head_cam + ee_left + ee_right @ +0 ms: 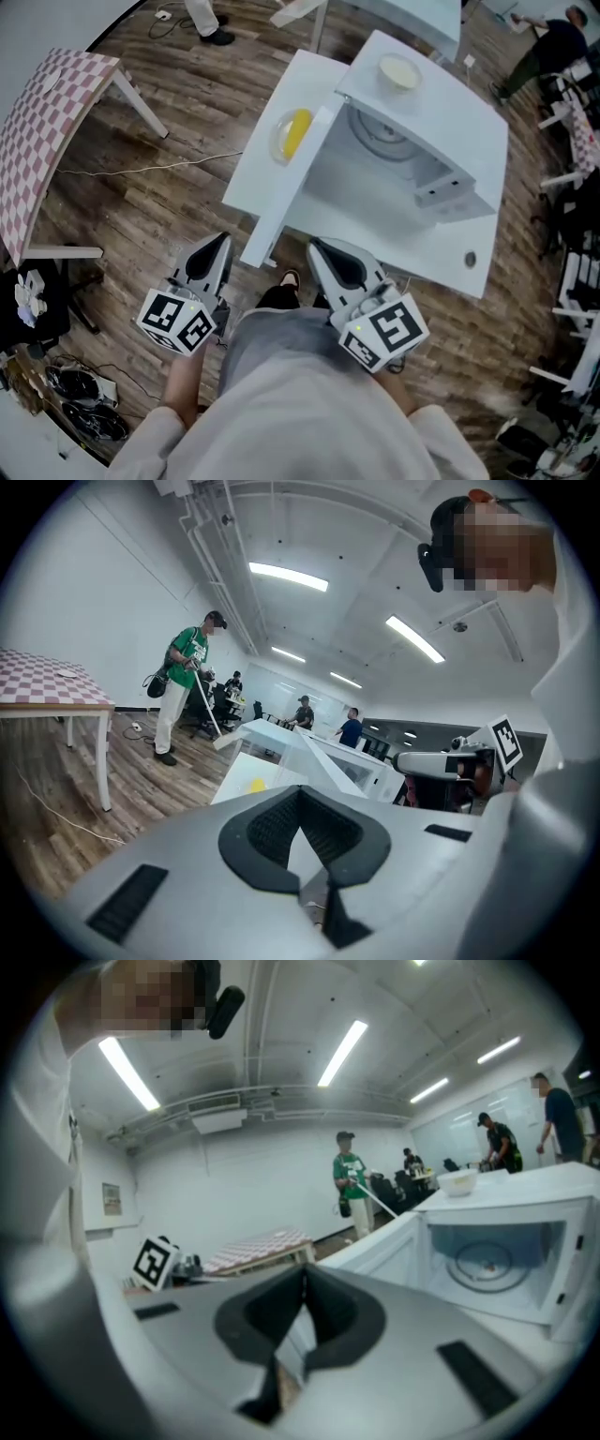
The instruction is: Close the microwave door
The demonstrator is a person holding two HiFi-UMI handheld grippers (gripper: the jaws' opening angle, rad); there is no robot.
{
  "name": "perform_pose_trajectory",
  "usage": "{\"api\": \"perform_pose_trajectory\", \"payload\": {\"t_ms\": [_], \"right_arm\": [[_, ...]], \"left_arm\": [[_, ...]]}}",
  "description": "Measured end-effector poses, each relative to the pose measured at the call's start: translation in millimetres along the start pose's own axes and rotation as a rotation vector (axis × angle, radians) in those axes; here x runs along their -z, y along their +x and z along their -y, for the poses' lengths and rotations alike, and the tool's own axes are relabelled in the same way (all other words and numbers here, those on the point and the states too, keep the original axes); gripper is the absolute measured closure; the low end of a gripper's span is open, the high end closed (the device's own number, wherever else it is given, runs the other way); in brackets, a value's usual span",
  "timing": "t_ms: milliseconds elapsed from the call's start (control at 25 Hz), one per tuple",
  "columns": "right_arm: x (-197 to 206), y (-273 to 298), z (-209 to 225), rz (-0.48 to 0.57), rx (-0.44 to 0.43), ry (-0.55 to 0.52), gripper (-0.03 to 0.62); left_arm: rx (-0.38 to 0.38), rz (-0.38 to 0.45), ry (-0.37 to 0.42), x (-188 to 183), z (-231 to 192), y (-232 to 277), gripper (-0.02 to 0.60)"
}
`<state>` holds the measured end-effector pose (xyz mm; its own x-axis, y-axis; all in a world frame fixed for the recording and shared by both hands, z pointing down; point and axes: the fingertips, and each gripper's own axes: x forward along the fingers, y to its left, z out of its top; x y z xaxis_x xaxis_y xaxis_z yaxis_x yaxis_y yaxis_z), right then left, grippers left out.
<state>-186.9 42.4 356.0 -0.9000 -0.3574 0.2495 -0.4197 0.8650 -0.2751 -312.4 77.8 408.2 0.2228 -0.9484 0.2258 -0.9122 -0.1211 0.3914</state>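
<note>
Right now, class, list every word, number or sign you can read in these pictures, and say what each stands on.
No text here can be read.
On the left gripper and right gripper: square markers on their cubes, no letters.
The wall notice: too small to read.

No words, brand names or numbers can be read from here.

The nearest thing to a sign is the black-and-white square markers. In the head view one set is on the left gripper's cube (178,322), at about seven o'clock behind the left gripper (221,240). The other is on the right gripper's cube (386,335), at about five o'clock behind the right gripper (316,245). They are block patterns, not letters. A small framed notice (112,1199) hangs on the white wall at nine o'clock in the right gripper view, too small to read.
</note>
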Motion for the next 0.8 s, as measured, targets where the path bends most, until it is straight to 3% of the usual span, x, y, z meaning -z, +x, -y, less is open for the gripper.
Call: {"api": "perform_pose_trajectory", "payload": {"t_ms": [240, 800], "right_arm": [[5.9, -2.3, -0.9, -0.011, -0.006, 0.012, 0.571], [10.8, -2.0, 1.7, -0.005, 0.011, 0.051, 0.571]], "left_arm": [[0.001, -0.016, -0.044, 12.0, 5.2, -2.7, 0.568], [0.045, -0.049, -0.032, 18.3, 10.1, 0.9, 0.568]]}}
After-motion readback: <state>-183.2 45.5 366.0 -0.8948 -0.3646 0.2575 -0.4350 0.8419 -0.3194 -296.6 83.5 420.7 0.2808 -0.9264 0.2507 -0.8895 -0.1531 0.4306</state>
